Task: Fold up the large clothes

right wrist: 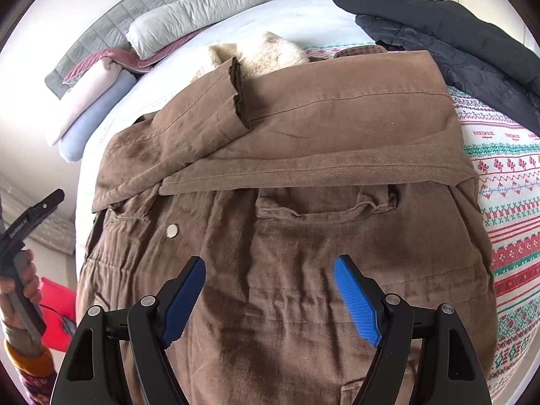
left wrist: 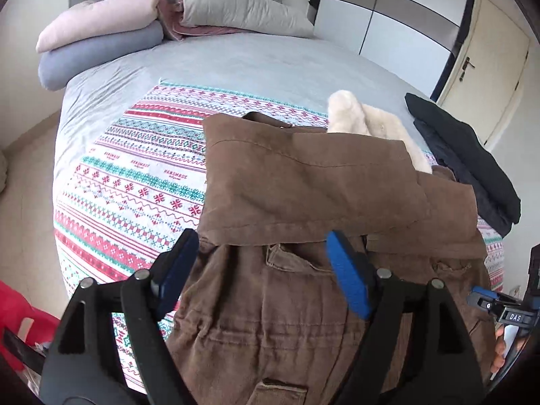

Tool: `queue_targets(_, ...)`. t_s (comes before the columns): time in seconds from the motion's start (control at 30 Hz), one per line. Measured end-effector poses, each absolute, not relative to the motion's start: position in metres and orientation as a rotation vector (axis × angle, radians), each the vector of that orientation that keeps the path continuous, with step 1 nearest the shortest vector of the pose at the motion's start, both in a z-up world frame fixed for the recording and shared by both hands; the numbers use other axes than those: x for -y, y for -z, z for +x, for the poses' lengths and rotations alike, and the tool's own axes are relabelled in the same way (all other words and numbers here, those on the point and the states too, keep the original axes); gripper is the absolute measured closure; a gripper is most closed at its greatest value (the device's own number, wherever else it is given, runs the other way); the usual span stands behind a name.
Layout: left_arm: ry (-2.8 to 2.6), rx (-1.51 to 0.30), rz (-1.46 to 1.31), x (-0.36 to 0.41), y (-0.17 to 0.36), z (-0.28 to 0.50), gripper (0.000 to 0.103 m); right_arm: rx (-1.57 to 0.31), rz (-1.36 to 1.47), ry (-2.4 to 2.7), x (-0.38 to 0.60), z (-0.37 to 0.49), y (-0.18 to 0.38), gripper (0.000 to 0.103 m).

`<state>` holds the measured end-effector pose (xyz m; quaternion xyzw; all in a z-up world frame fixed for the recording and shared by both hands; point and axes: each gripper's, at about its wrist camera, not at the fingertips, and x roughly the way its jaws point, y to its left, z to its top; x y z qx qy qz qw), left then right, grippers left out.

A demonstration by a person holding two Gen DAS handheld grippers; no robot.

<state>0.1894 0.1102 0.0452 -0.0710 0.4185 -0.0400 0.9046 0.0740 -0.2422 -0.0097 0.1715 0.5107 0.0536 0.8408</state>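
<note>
A brown jacket (left wrist: 303,182) lies on the bed, its sleeves folded across the chest. A cream fur lining (left wrist: 368,121) shows at its collar. My left gripper (left wrist: 260,239) is open and empty above the jacket's lower left edge. In the right wrist view the same jacket (right wrist: 303,155) fills the middle, with a silver snap (right wrist: 172,230) on the front. My right gripper (right wrist: 270,265) is open and empty above the jacket's waist. The fur lining also shows in the right wrist view (right wrist: 263,54).
A patterned red, green and white blanket (left wrist: 135,182) covers the grey bed sheet (left wrist: 236,64). Folded dark jackets (left wrist: 465,155) lie at the right edge, and show in the right wrist view (right wrist: 449,40). Pillows (left wrist: 101,33) are stacked at the headboard. A red stool (left wrist: 23,320) stands at the left.
</note>
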Motion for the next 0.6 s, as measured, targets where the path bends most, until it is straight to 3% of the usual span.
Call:
queue_targets(0.2,0.030,-0.809,-0.300,-0.146,-0.015,0.192,0.024,-1.107,0.487,-0.214,0.230,0.098,-0.010,0.023)
queue_targets(0.27,0.062,-0.804,-0.349,-0.152,-0.006,0.198,0.033,-1.109,0.485,-0.193,0.223,0.121,-0.012,0.023)
queue_targets(0.43,0.133,-0.797,-0.428,-0.159,0.011,0.209,0.068,-1.037,0.563,-0.134,0.227,0.193,0.010,0.023)
queue_targets(0.53,0.174,-0.820,-0.470,-0.158,0.021,0.216,0.071,-1.025,0.626,-0.055,0.237,0.227,0.036,0.024)
queue_targets(0.6,0.185,-0.830,-0.471,-0.156,0.025,0.219,0.071,-1.007,0.674,-0.045,0.238,0.241,0.050,0.037)
